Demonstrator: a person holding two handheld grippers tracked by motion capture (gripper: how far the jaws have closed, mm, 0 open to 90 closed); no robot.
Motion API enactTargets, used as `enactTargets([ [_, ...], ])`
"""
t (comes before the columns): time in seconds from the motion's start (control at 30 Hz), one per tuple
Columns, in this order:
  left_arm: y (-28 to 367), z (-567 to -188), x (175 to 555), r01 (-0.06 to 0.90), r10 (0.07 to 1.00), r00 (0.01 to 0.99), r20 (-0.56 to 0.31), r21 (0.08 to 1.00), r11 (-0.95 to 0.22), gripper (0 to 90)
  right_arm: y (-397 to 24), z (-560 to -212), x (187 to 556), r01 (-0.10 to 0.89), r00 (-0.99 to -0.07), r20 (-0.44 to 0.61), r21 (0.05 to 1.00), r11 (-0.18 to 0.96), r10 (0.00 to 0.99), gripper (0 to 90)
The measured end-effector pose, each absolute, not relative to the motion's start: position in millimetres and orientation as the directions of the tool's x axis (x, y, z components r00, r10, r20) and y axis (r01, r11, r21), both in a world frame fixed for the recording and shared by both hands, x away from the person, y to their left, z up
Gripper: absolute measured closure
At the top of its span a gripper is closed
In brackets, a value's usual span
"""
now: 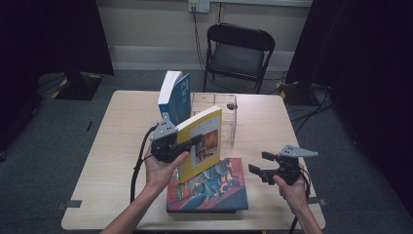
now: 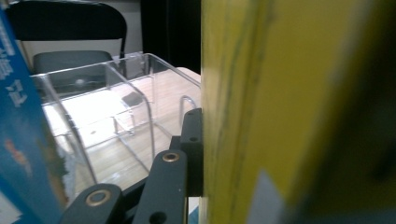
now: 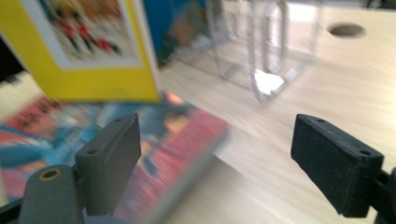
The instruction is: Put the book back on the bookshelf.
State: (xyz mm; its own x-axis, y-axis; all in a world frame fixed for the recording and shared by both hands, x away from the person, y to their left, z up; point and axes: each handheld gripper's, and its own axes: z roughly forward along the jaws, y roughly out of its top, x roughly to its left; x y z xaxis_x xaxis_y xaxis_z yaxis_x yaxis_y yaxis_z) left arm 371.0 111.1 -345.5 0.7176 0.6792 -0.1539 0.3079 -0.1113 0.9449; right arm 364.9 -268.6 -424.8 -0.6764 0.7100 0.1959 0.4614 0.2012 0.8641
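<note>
The left gripper (image 1: 182, 144), mid-frame, has its jaws clamped on the yellow book (image 1: 200, 142), holding it upright above the red book (image 1: 214, 187) to go in the clear rack (image 1: 225, 109). The right gripper (image 1: 260, 168), lower right, has jaws apart, empty.

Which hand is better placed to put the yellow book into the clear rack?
Left. The left tongs already clamp the yellow book, lifted near the clear rack. The right tongs are open, hold nothing, and sit off beside the flat book.
</note>
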Motion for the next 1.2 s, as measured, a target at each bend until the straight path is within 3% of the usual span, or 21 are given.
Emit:
enactTargets([
  [0.13, 117.2, -343.8, 375.3, 0.307, 0.714, 0.682, -0.158, 0.948, -0.083, 75.7, -279.0, -441.2, 366.5, 0.509, -0.630, 0.159, 0.823, 0.250, 0.760, 14.7],
  [0.3, 118.5, -344.9, 382.7, 0.306, 0.733, 0.667, -0.133, 0.946, -0.107, 75.7, -285.1, -463.5, 370.9, 0.590, -0.534, 0.163, 0.775, 0.228, 0.829, 14.8],
  [0.87, 111.4, -345.1, 417.8, 0.299, 0.822, 0.559, -0.110, 0.951, -0.076, 75.7, -279.4, -490.4, 379.6, 0.635, -0.545, 0.057, 0.680, 0.367, 0.836, 14.9],
  [1.2, 93.6, -346.1, 440.5, 0.303, 0.852, 0.516, -0.086, 0.949, -0.088, 75.7, -280.0, -497.7, 375.1, 0.582, -0.542, -0.001, 0.721, 0.376, 0.840, 13.8],
])
